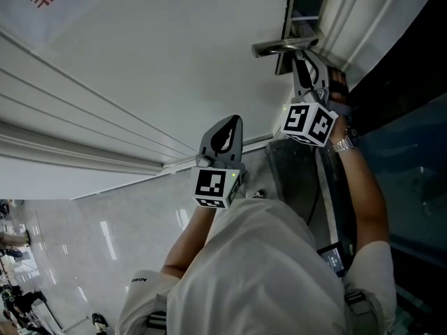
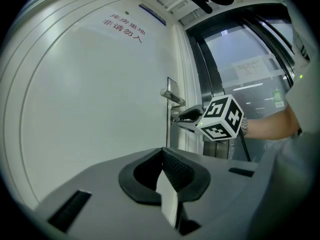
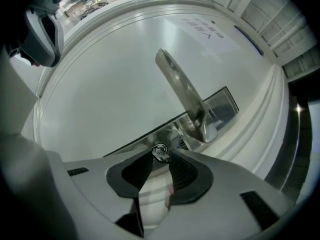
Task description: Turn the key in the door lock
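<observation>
The right gripper [image 3: 161, 151] has its fingers clamped on the key [image 3: 160, 155], just below frame centre under the lever handle [image 3: 185, 91], so roll about the key's own axis without prying; the left gripper [image 2: 163, 153] idles, fingers together.

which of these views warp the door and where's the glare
Left gripper view: fisheye bows the door edge, corners vignetted black. Right gripper view: stronger warp, mouldings curve into arcs; bright sheen on the handle; the key in the right tool looks small and soft. Head view: lines stay straight but tilted; floor shows streaky reflections.
</observation>
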`<state>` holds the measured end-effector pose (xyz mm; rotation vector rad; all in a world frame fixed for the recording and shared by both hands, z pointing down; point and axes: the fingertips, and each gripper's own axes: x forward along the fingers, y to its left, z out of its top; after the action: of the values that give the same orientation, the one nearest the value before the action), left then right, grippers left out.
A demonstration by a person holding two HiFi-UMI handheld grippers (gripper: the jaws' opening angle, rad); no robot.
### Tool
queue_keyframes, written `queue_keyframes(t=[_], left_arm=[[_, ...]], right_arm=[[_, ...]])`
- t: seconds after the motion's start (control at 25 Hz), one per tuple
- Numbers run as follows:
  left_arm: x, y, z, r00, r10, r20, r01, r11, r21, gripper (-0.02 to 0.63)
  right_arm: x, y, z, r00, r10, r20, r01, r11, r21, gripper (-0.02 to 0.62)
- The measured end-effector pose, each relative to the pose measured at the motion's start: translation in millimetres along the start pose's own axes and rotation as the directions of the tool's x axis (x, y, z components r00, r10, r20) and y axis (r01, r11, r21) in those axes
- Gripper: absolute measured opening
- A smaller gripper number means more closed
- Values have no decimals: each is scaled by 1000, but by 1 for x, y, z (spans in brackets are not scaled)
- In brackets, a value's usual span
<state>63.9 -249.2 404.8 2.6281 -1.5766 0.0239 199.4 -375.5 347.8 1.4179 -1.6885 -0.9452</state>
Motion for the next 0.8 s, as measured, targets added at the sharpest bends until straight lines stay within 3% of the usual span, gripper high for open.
queue_keyframes(t=[0.24,0.52,0.8], left_arm=[[5,5,-3,1000,6,-9,-6,1000,-4,9],[6,9,-2,1000,12,-10,-12,1000,0,8],[4,14,-1,1000,22,-12,-22,1000,5,9]], right_arm=[[0,-2,0,1000,12,13,-14,991,136,103],[-2,0,2,999,-37,38,30,986,166,104],[-22,4,-3,999,-47,25,34,925,378,106]])
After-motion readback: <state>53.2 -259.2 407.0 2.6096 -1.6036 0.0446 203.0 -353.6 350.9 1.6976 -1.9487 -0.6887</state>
